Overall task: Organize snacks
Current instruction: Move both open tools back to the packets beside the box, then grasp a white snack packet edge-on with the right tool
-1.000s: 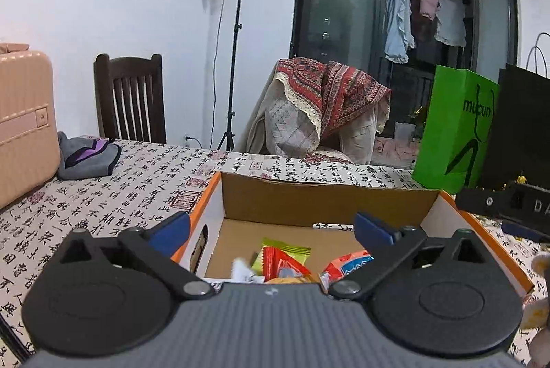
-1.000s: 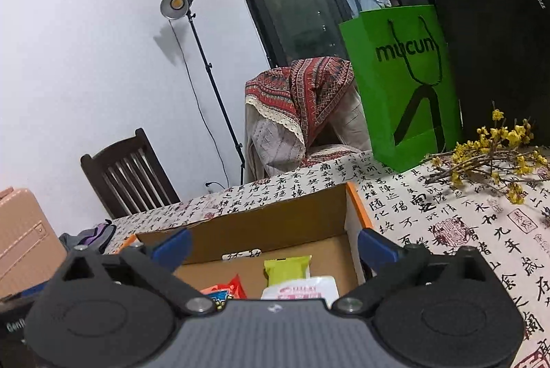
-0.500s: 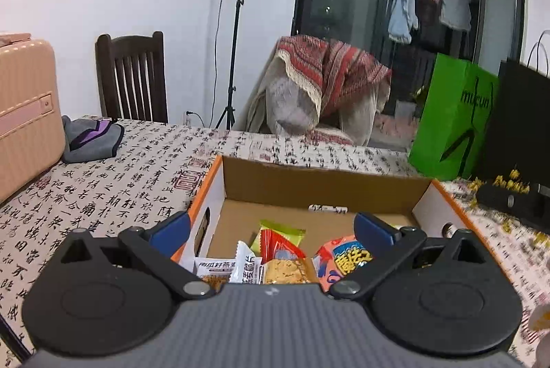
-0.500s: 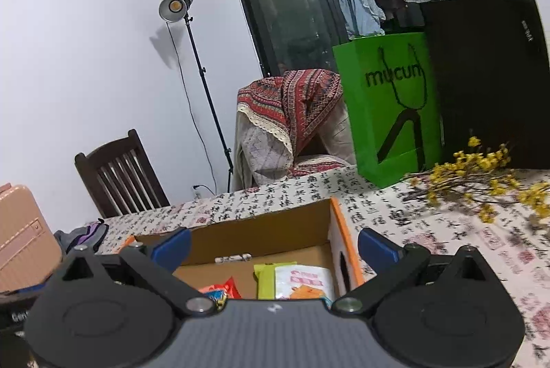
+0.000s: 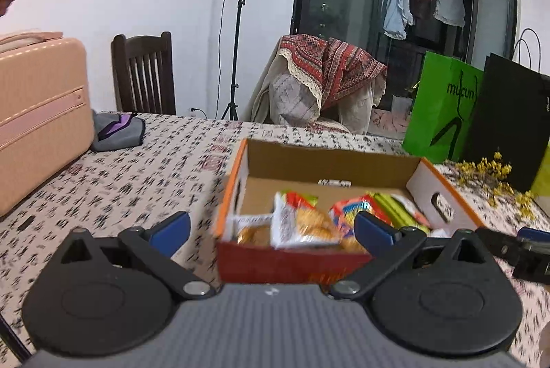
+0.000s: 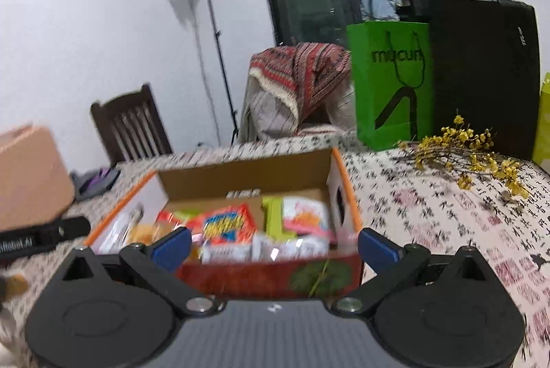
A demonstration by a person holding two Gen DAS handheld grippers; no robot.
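Before box [image 5: 319, 161], both grippers (jaws wide)

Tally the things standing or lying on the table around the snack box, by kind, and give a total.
Paper shopping bags: 2, green bag and black bag
Pink suitcase: 1
Grey pouch: 1
Yellow flower sprig: 1
Total: 5, not counting the snack box or a yellow-green edge cut off at the frame's right.
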